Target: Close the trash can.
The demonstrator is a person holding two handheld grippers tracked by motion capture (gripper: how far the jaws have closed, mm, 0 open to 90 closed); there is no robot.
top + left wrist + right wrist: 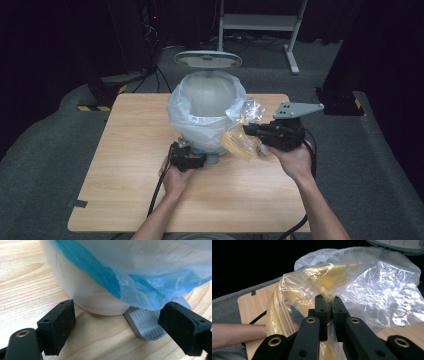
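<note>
A wooden surface [125, 165] holds a white pedal bin [207, 100] lined with a pale blue bag [197, 120], its lid [207, 59] standing open behind. The bin sits near the far edge, around the middle; bare wood lies open to its left and toward the person.

The left hand-held gripper [117, 327] rests low at the bin's base, its jaws apart, one beside the white wall and one beside the grey foot pedal [146, 325], clamped on nothing.

The right hand-held gripper [328, 306] is held above the surface just to the right of the bin, below its rim. Its jaws are together, pinching a crumpled clear plastic bag with yellow in it [342, 285], which hangs beside the liner's edge.
</note>
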